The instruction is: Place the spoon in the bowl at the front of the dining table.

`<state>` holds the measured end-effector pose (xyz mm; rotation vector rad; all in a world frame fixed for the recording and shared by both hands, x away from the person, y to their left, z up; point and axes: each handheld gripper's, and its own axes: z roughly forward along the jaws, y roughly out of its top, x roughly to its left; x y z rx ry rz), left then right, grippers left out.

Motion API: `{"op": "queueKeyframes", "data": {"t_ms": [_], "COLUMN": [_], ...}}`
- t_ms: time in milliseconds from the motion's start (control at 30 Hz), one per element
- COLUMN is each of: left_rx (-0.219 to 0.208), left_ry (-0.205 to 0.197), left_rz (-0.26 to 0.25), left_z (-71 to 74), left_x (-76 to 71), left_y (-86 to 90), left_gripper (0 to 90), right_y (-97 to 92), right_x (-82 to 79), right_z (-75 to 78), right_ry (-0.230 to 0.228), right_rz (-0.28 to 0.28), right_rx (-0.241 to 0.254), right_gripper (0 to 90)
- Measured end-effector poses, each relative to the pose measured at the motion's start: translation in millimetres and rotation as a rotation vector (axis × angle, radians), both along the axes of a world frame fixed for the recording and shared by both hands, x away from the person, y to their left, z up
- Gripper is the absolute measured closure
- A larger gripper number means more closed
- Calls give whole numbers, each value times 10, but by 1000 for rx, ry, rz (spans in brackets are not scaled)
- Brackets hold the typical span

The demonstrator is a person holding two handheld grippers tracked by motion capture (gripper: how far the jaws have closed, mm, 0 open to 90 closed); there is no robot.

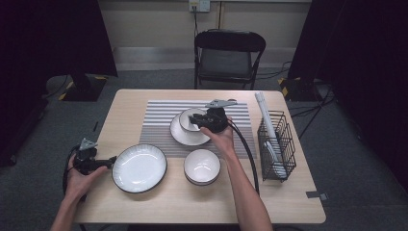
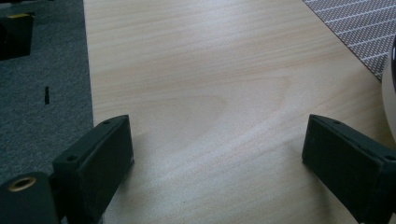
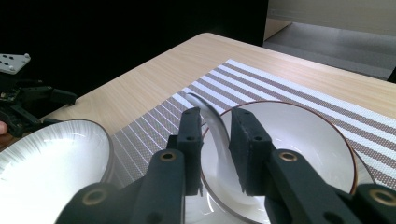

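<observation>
Right claw [image 3: 215, 135] over the small bowl [image 3: 299, 144], which sits on a white plate [image 1: 185, 134] on the striped mat [image 1: 159, 120], far centre of the bench [image 1: 144, 202]. A white spoon [image 3: 212, 123] stands between its jaws, handle rising out of the bowl; jaws narrowly parted, a sliver of gap on each side, pads not pressing. Left claw [image 2: 217, 154] rests wide open and empty at the near left bench edge, just left of the large ribbed plate [image 1: 139, 168].
</observation>
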<state>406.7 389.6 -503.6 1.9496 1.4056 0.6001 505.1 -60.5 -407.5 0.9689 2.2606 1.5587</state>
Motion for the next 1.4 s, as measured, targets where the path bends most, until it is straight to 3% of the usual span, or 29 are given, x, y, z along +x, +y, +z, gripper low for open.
{"op": "queueKeyframes", "data": {"t_ms": [900, 1400], "left_rx": [-1, 0], "left_ry": [0, 1], "left_rz": [-1, -2], "left_z": [-1, 0], "left_x": [2, 3], "left_y": [0, 1], "left_gripper": [80, 80], "right_y": [149, 225], "right_x": [62, 124], "right_z": [-120, -98], "right_ry": [45, 54], "right_rz": [25, 36], "right_rx": [-49, -79], "right_gripper": [668, 665]}}
